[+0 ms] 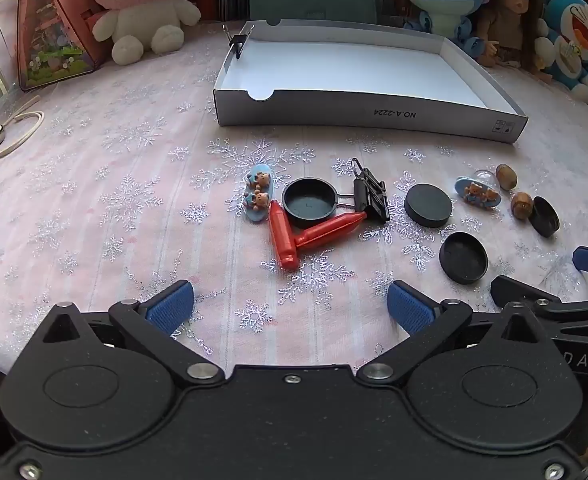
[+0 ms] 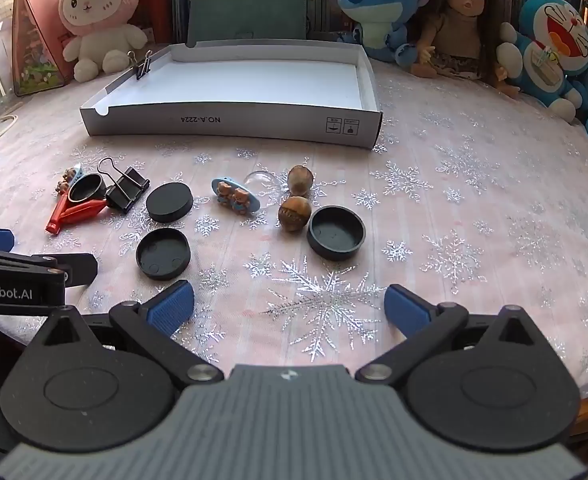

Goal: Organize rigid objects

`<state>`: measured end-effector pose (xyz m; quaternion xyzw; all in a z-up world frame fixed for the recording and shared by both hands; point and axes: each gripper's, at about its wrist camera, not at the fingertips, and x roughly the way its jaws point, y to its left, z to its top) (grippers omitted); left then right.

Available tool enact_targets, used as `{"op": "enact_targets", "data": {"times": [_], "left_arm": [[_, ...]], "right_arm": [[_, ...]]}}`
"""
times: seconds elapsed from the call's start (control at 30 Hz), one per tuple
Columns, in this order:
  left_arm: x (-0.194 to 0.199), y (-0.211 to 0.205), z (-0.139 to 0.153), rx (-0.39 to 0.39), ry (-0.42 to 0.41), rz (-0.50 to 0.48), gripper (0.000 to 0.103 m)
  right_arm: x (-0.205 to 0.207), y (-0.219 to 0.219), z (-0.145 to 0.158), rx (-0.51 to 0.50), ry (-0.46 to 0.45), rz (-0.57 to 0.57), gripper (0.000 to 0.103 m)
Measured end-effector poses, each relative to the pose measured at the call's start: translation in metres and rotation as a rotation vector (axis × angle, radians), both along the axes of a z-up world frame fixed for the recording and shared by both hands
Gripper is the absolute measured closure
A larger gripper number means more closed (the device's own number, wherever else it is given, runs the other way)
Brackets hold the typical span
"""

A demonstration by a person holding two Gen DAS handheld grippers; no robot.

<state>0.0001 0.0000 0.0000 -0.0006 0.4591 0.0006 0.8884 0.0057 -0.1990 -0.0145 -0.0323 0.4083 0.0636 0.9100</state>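
A white shallow box [image 1: 374, 114] [image 2: 230, 124] stands at the back of the table with a small binder clip [image 1: 238, 42] [image 2: 142, 65] on its left rim. In front lie two red crayons [image 1: 326, 230] [image 2: 76, 212], a black binder clip [image 1: 370, 196] [image 2: 128, 190], several black round caps [image 1: 309, 202] [image 2: 336, 232], two blue bear trinkets [image 1: 257, 194] [image 2: 234, 196] and two walnuts [image 2: 294, 213]. My left gripper [image 1: 290, 304] is open and empty, just short of the crayons. My right gripper [image 2: 290, 304] is open and empty, short of a cap.
Plush toys [image 2: 94, 12] and a doll [image 2: 462, 20] line the back edge. A pink house-shaped box [image 1: 50, 28] stands at the back left. A white cable [image 1: 10, 132] lies at the left. A snowflake cloth [image 2: 474, 200] covers the table.
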Motion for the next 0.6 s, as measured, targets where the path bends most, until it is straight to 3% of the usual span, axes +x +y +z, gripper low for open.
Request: {"op": "enact_targets", "data": {"times": [0.6], "left_arm": [[-0.0012,0.0006,0.0024,0.004,-0.013,0.004,0.0]], "right_arm": [[-0.0064,-0.0015,-0.0017,0.015,-0.043,0.02,0.0]]}}
